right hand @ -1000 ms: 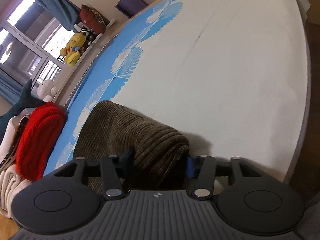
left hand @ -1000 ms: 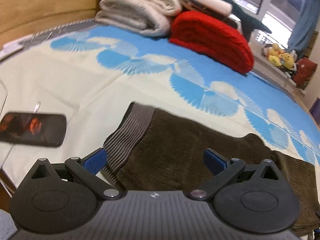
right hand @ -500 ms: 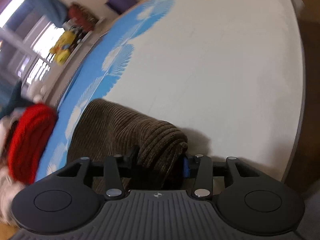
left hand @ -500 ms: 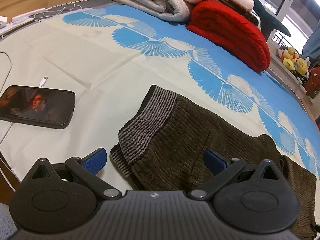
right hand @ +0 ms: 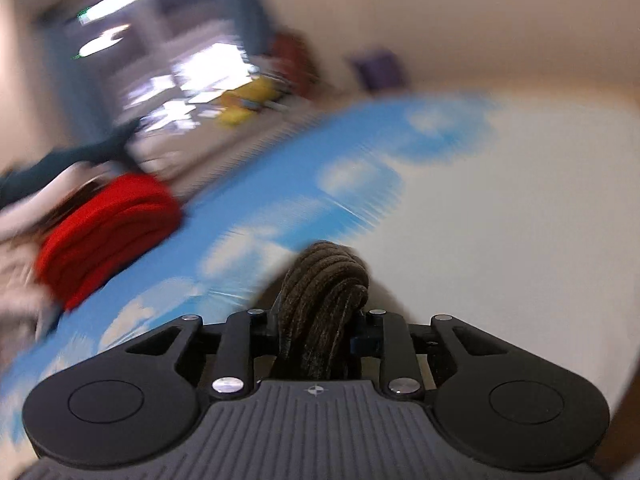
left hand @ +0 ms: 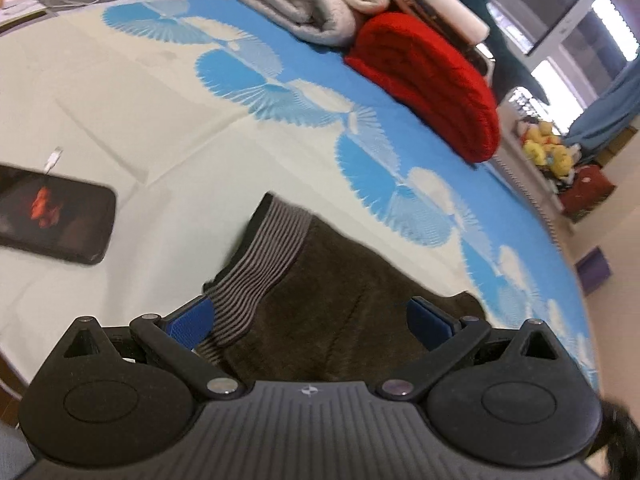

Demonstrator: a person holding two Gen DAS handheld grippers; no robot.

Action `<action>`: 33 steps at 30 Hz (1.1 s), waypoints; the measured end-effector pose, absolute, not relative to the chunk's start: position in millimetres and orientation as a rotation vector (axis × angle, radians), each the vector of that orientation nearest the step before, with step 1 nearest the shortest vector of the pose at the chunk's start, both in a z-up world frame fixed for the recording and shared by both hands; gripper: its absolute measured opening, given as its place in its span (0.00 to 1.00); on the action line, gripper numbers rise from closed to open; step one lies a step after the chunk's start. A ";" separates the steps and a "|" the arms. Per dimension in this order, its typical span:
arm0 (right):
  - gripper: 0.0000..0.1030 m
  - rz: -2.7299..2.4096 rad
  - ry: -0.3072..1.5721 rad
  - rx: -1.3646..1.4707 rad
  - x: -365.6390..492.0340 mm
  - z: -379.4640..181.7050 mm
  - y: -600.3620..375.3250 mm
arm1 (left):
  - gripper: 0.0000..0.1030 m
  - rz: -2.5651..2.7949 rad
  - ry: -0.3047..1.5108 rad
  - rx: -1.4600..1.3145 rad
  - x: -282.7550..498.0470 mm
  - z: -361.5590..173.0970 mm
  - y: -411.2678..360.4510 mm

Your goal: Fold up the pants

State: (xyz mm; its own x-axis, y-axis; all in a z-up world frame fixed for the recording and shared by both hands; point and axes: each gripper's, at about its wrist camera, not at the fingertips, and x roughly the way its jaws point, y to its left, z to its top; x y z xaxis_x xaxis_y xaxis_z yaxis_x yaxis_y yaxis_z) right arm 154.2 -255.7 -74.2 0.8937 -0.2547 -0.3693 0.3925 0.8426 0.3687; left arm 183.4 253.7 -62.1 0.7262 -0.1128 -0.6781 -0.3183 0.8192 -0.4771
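Observation:
Dark brown corduroy pants [left hand: 340,280] lie on the bed, their grey striped waistband [left hand: 268,256] toward the left. My left gripper [left hand: 310,316] hovers just over the waistband end. It is open wide, with the blue pads [left hand: 192,318] on either side of the cloth and not pressing it. In the blurred right wrist view, my right gripper [right hand: 316,328] has a bunched end of the pants [right hand: 324,280] between its fingers. Its jaws are closing and squeeze that bunch, which is lifted off the sheet.
The bed sheet [left hand: 140,120] is cream with a blue fan pattern. A black phone [left hand: 52,212] with a cable lies on it at the left. A folded red blanket [left hand: 432,88] and grey towels [left hand: 312,0] sit at the far side. Plush toys [left hand: 544,152] stand by the window.
The right gripper closed tighter on the bunched pants end, rose off the bed and rolled. The left gripper moved in over the waistband and stayed open.

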 end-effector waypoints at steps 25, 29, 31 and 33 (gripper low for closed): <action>0.24 0.521 0.378 -0.211 138.7 -124.2 39.6 | 0.98 -0.336 0.991 -0.758 259.4 -97.2 211.9; 0.25 0.529 0.360 -0.270 125.8 -128.8 39.4 | 0.60 -0.338 1.071 -0.768 276.7 -114.5 193.3; 0.28 0.533 0.371 -0.282 126.5 -130.6 39.6 | 0.27 -0.314 1.071 -0.717 279.7 -116.8 186.6; 0.47 0.557 0.409 -0.271 128.2 -129.5 36.5 | 0.20 -0.310 1.055 -0.710 280.7 -117.7 186.5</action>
State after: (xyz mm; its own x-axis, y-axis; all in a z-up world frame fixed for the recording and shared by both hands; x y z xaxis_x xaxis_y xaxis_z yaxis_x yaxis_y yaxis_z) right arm 128.2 36.5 -129.5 0.7719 0.4543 -0.4446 -0.5602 0.8167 -0.1381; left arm 280.7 186.5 -117.7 0.4773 -0.5526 -0.6832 -0.0954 0.7404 -0.6654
